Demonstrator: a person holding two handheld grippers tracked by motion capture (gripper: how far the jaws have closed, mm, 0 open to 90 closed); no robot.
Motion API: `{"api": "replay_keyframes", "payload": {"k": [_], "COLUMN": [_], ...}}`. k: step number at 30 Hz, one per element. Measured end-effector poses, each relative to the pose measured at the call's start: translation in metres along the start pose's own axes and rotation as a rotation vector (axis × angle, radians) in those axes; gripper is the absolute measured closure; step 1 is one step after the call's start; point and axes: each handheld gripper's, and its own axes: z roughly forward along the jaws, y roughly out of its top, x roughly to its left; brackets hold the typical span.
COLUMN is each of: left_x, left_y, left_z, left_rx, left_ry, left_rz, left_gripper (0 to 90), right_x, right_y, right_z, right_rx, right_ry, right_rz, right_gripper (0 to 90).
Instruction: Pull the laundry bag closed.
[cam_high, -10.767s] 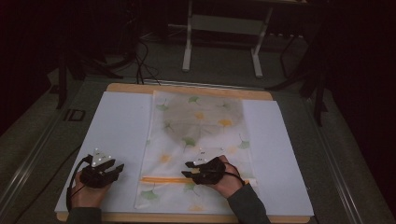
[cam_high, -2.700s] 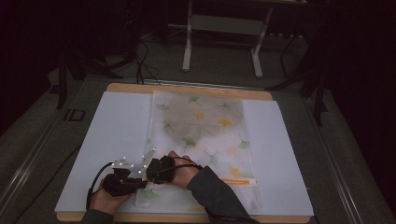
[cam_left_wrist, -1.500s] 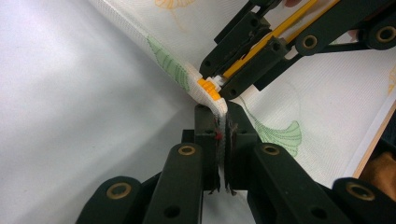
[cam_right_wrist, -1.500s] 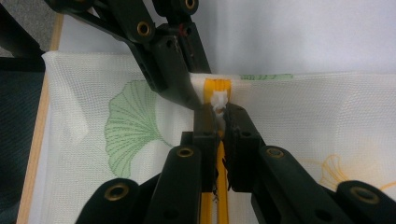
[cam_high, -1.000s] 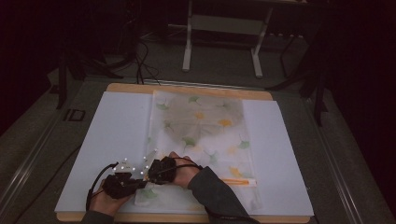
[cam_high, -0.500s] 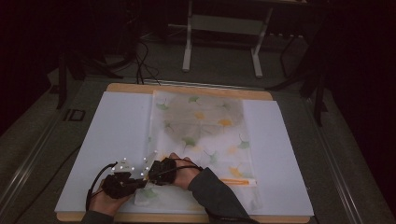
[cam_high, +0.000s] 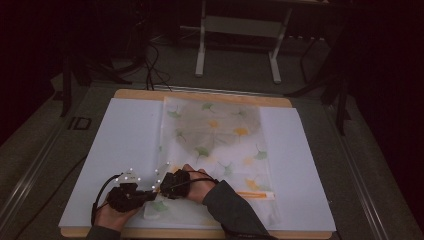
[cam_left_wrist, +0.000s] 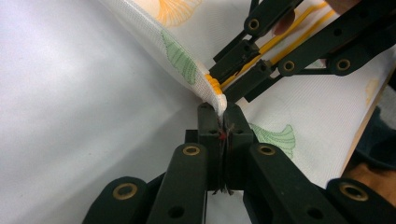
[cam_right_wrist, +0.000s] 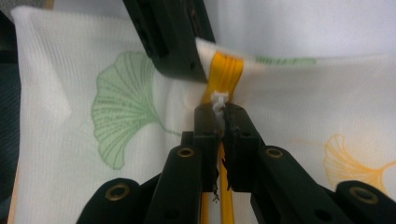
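1. White mesh bag (cam_high: 215, 150) with a leaf print lies flat on the tabletop (cam_high: 120, 150).
2. Left tool (cam_left_wrist: 223, 116) is clamped on the bag's corner.
3. Right tool (cam_right_wrist: 219, 114) pinches the white zipper pull (cam_right_wrist: 218, 100) on the yellow zipper (cam_right_wrist: 226, 70).

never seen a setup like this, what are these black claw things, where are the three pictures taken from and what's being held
A person sits at a table holding a hand-operated two-jaw clamp in each hand. One picture looks down from above; the other two come from small cameras riding on each clamp, looking along its jaws.

On the white table cover lies a mesh bag printed with green and yellow leaves, with a yellow zipper. The left gripper is shut on the bag's corner by the zipper's end. The right gripper is shut on the small white zipper pull.
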Motion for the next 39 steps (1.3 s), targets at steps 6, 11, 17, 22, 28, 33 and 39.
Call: {"api": "replay_keyframes", "payload": {"k": [6,11,17,22,28,33,39], "left_x": [0.000,0.001,0.001,0.001,0.002,0.002,0.003], "left_y": [0.000,0.000,0.000,-0.001,-0.001,-0.001,-0.002], "left_z": [0.000,-0.001,-0.002,-0.003,-0.003,-0.004,-0.004], "left_rx": [-0.004,-0.004,-0.004,-0.008,-0.012,-0.013,-0.013], "left_ry": [-0.005,-0.006,-0.009,-0.010,-0.013,-0.017,-0.018], "left_rz": [-0.001,-0.001,0.006,0.005,0.001,-0.001,-0.006], "left_gripper": [88.8,88.7,88.8,88.7,88.7,88.7,88.8], "right_x": [0.001,0.003,0.004,0.004,0.005,0.006,0.006], "right_y": [-0.003,-0.003,-0.004,-0.007,-0.009,-0.011,-0.013], "right_z": [-0.002,-0.002,-0.005,-0.006,-0.008,-0.010,-0.012], "right_rx": [0.015,0.035,0.049,0.066,0.087,0.108,0.123], "right_ry": [-0.003,-0.017,-0.018,-0.017,-0.022,-0.024,-0.027], "right_rz": [0.003,-0.008,-0.007,-0.004,-0.011,-0.013,-0.020], "right_gripper": [85.0,85.1,85.2,85.2,85.3,85.3,85.4]}}
